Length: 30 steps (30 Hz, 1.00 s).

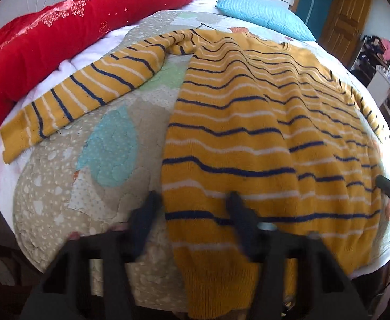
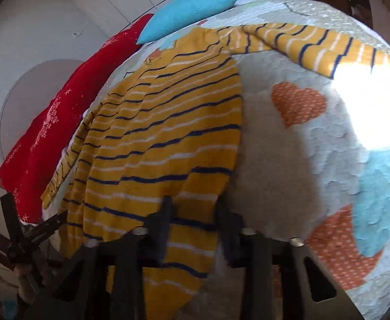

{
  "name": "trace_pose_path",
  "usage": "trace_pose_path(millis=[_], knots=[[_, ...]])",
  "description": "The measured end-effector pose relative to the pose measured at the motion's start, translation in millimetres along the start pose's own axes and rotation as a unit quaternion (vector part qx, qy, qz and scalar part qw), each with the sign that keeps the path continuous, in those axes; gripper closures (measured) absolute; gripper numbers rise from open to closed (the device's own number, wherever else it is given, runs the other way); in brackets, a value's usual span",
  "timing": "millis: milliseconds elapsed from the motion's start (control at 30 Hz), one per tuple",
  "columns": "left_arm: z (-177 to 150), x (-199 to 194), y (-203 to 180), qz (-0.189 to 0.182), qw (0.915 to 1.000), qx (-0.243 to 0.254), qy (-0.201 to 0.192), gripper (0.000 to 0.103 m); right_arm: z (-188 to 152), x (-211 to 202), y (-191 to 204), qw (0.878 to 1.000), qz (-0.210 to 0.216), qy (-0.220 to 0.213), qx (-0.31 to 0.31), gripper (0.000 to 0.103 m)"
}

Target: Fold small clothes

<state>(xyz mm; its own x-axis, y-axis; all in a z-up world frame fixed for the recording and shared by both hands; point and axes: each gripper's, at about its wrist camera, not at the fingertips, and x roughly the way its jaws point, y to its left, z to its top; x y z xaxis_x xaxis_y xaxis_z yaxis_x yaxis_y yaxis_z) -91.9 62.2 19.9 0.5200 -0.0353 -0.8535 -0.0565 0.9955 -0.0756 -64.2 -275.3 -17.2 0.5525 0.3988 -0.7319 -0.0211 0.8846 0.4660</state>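
We see a mustard-yellow striped sweater (image 1: 261, 122) spread flat on a bed, its hem nearest us and its sleeves reaching away to either side. The left gripper (image 1: 192, 208) sits at the near left corner of the hem: one finger lies over the knit and the other just beside the sweater's left edge on the bare quilt (image 1: 61, 186), so the edge runs between them. Its jaws stand fairly narrow, but motion blur keeps us from telling whether the pads actually press the cloth. The right gripper (image 2: 193, 216) is at the near right edge of the sweater (image 2: 163, 133), its jaws drawn close together with a strip of the hem between them, pinched.

The quilt (image 2: 288, 173) is pale, with orange hearts and light blue patches, and strong sunlight washes out its right side. A red blanket (image 1: 48, 40) lies along the far left, and a turquoise pillow (image 1: 264, 16) at the far end. A wooden door (image 1: 346, 18) stands beyond the bed.

The nearest part of the hem is hidden behind both gripper bodies. In the left wrist view only the tip of the right gripper shows at the right edge.
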Motion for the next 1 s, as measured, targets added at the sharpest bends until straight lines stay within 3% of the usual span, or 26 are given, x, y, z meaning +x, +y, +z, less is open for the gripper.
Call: trace_pose_path(millis=[33, 167, 267, 300, 333, 400, 533, 700, 733, 833, 1000], knots=[[-1, -5, 4, -0.004, 1.0000, -0.007, 0.003, 0.091, -1, 6, 4, 1.000, -0.003, 0.005, 0.004, 0.091], [-12, -27, 30, -0.018, 0.9989, -0.043, 0.001, 0.095, -23, -5, 2, 1.000, -0.014, 0.016, -0.007, 0.092], [-17, -46, 43, -0.014, 0.9975, -0.065, -0.022, 0.086, -24, -32, -20, 0.999, -0.019, -0.024, 0.013, 0.091], [-18, -53, 46, -0.007, 0.9971, -0.068, -0.033, 0.075, -21, -48, -38, 0.997, -0.033, -0.055, 0.041, 0.090], [-19, -60, 48, -0.002, 0.9964, -0.072, -0.045, 0.059, -17, -62, -57, 0.993, -0.045, -0.080, 0.072, 0.076], [-18, -71, 51, -0.008, 0.9939, -0.084, -0.072, 0.051, -13, -84, -102, 0.980, -0.067, -0.119, 0.142, 0.047], [-6, -72, 45, -0.025, 0.9929, -0.084, -0.079, 0.050, -10, -112, -173, 0.951, -0.114, -0.175, 0.229, 0.046], [6, -63, 22, -0.029, 0.9951, -0.064, -0.070, 0.050, 11, -113, -213, 0.927, -0.095, -0.223, 0.286, 0.046], [6, -64, 19, -0.029, 0.9953, -0.060, -0.070, 0.050, 19, -112, -217, 0.924, -0.099, -0.230, 0.288, 0.046], [10, -64, 7, -0.022, 0.9959, -0.052, -0.071, 0.050, 42, -114, -239, 0.916, -0.080, -0.238, 0.312, 0.097], [19, -69, 6, -0.019, 0.9950, -0.049, -0.085, 0.050, 52, -176, -271, 0.887, -0.086, -0.300, 0.342, 0.097]])
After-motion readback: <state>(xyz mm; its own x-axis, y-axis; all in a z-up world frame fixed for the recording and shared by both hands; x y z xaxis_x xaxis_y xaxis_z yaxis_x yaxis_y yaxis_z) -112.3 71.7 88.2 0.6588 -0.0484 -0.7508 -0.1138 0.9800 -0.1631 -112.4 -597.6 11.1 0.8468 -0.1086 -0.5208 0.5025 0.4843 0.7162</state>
